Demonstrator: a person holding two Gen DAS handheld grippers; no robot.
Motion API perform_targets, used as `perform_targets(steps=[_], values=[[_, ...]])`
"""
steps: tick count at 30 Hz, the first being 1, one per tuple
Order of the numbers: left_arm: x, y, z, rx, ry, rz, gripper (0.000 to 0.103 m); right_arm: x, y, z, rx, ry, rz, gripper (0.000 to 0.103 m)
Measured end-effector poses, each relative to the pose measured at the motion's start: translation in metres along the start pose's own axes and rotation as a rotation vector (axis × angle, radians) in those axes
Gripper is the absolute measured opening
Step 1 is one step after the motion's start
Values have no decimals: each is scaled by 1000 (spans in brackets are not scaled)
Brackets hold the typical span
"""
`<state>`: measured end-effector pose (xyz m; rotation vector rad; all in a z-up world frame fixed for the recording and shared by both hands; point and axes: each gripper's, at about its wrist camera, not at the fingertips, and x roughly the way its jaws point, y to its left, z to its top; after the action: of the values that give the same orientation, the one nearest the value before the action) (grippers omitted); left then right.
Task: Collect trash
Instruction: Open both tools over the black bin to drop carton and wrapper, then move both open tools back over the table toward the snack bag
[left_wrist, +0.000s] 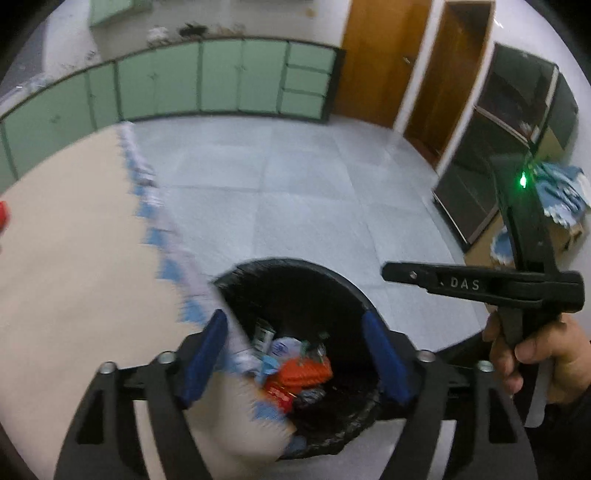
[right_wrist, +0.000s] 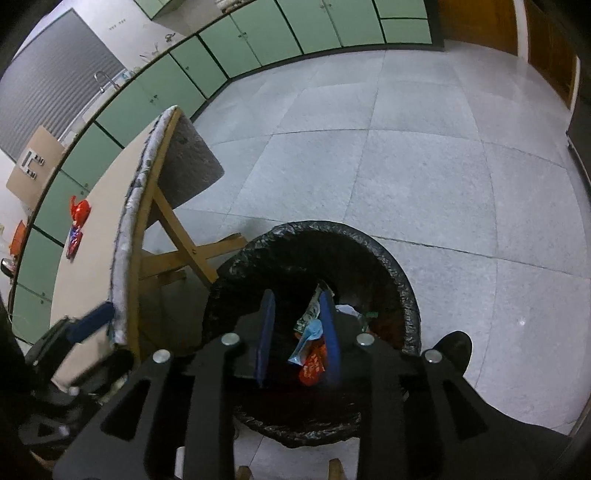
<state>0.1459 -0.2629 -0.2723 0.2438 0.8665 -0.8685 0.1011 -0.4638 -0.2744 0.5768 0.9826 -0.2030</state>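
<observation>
A black bin with a black liner (left_wrist: 295, 273) (right_wrist: 369, 240) stands on the floor beside the table and holds several wrappers (left_wrist: 295, 369) (right_wrist: 312, 354). My left gripper (left_wrist: 295, 362) is open and empty above the bin's near rim, at the table edge. My right gripper (right_wrist: 299, 339) hovers over the bin's mouth, jaws part open with nothing between them; it also shows in the left wrist view (left_wrist: 480, 284). Red wrappers (right_wrist: 79, 214) and a red-blue wrapper (right_wrist: 74, 242) lie on the beige table top (right_wrist: 92, 221). A red object (left_wrist: 3, 214) shows at the table's left edge.
The table (left_wrist: 66, 258) has a fringed cloth edge (left_wrist: 155, 206) and wooden legs (right_wrist: 184, 251). Green cabinets (left_wrist: 221, 77) line the far wall. Wooden doors (left_wrist: 380, 55) and a dark glass cabinet (left_wrist: 498, 147) stand at the right. Grey tiled floor (right_wrist: 424, 166) surrounds the bin.
</observation>
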Motion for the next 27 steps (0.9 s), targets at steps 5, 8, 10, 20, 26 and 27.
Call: perform_targets(steps=[5, 8, 10, 20, 26, 27], values=[[-46, 28, -17, -48, -89, 149, 84, -23, 43, -5, -129, -75, -20, 45], [-78, 50, -27, -103, -141, 247, 86, -36, 83, -5, -205, -129, -13, 55], [-95, 64, -33, -129, -169, 309, 88, -41, 108, -6, -256, -161, 0, 60], [-190, 169, -61, -333, -311, 583, 96, -27, 246, -7, -527, -192, 155, 68], [-213, 214, -67, -359, -347, 675, 96, -3, 303, 11, -582, -186, 213, 67], [-216, 220, -69, -362, -355, 684, 96, 0, 309, 13, -588, -184, 217, 67]])
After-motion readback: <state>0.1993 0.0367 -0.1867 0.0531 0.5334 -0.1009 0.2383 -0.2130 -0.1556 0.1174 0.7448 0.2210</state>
